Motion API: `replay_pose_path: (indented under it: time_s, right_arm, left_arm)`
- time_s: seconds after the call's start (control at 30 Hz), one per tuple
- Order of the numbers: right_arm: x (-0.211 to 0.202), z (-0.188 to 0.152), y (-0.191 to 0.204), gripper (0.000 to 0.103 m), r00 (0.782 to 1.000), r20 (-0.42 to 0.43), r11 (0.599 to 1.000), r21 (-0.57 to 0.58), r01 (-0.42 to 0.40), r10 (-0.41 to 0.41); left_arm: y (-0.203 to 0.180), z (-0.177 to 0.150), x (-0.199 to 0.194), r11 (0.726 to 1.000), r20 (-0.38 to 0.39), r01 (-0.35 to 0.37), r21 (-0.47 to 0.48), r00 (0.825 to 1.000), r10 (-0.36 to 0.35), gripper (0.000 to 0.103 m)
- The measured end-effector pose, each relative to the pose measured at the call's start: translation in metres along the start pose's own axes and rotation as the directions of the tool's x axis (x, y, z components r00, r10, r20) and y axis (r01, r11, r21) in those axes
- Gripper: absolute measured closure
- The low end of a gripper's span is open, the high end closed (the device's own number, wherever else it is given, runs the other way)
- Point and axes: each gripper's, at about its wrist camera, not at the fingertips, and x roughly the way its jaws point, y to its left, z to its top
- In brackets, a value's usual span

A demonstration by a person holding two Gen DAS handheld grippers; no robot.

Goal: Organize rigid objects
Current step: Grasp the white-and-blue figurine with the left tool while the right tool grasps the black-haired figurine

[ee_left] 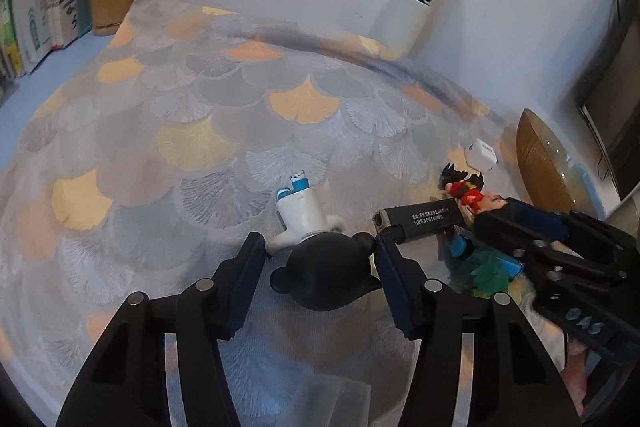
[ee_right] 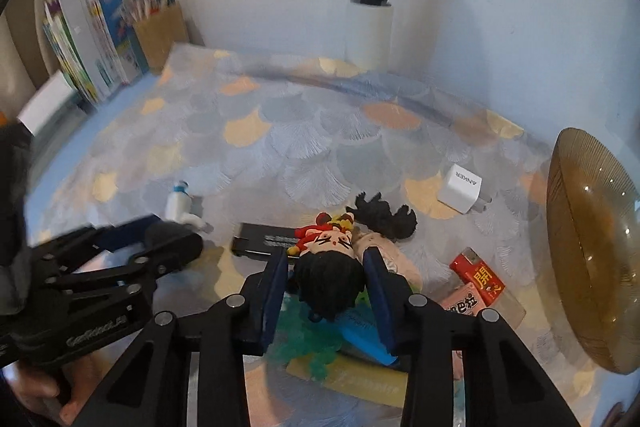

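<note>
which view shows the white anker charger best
The right wrist view: the white charger lies unobstructed on the patterned mat, its brand lettering readable and its prongs visible. In the left wrist view the same charger is small, near the picture's right side, and its print cannot be read.

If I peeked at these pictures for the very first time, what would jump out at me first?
Two toys between black grippers: the left gripper straddles a white figurine with a round black eared head, and the right gripper flanks a black-haired doll in red clothes. They lie on a mat patterned with grey and orange fan leaves, with a ribbed amber glass bowl at its right edge.
</note>
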Motion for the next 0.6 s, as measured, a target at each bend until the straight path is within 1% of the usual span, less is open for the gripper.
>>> replay_pose_path:
  time_s: [0.1, 0.17, 0.2, 0.23, 0.3, 0.37, 0.43, 0.5, 0.6]
  right_arm:
    - [-0.025, 0.002, 0.0, 0.065, 0.999, 0.046, 1.0, 0.012, -0.02, 0.02]
    - [-0.048, -0.004, 0.005, 0.065, 0.996, 0.078, 0.999, 0.004, -0.048, 0.048]
    - [-0.059, -0.01, 0.009, 0.065, 0.994, 0.088, 0.998, -0.005, -0.067, 0.067]
    - [-0.069, -0.02, 0.015, 0.065, 0.992, 0.092, 0.996, -0.022, -0.088, 0.09]
    - [-0.082, -0.043, 0.025, 0.065, 0.989, 0.086, 0.993, -0.038, -0.114, 0.117]
    - [-0.085, -0.069, 0.033, 0.065, 0.989, 0.064, 0.991, -0.04, -0.129, 0.132]
    - [-0.079, -0.092, 0.036, 0.065, 0.99, 0.031, 0.99, -0.049, -0.134, 0.136]
    - [-0.071, -0.107, 0.034, 0.065, 0.989, 0.005, 0.988, -0.044, -0.145, 0.145]
    - [-0.069, -0.122, 0.031, 0.065, 0.992, -0.003, 0.99, -0.054, -0.128, 0.128]
  left_arm:
    - [0.0, -0.003, -0.016, 1.0, 0.027, -0.003, 0.003, 1.0, 0.003, 0.05]
    - [0.0, -0.008, -0.031, 1.0, 0.052, -0.007, 0.009, 0.999, 0.006, 0.05]
    - [0.0, -0.012, -0.038, 1.0, 0.062, -0.011, 0.01, 0.998, 0.01, 0.05]
    - [0.001, -0.017, -0.045, 1.0, 0.07, -0.013, 0.005, 0.997, 0.013, 0.052]
    - [0.004, -0.025, -0.055, 1.0, 0.074, -0.011, -0.009, 0.997, 0.012, 0.052]
    - [0.008, -0.036, -0.061, 1.0, 0.07, -0.006, -0.028, 0.998, 0.008, 0.052]
    - [0.008, -0.045, -0.062, 0.999, 0.059, -0.006, -0.039, 0.998, 0.008, 0.052]
    - [0.008, -0.055, -0.063, 0.999, 0.044, -0.004, -0.048, 0.999, 0.006, 0.052]
    - [0.01, -0.069, -0.07, 0.999, 0.059, 0.008, -0.047, 0.998, -0.006, 0.052]
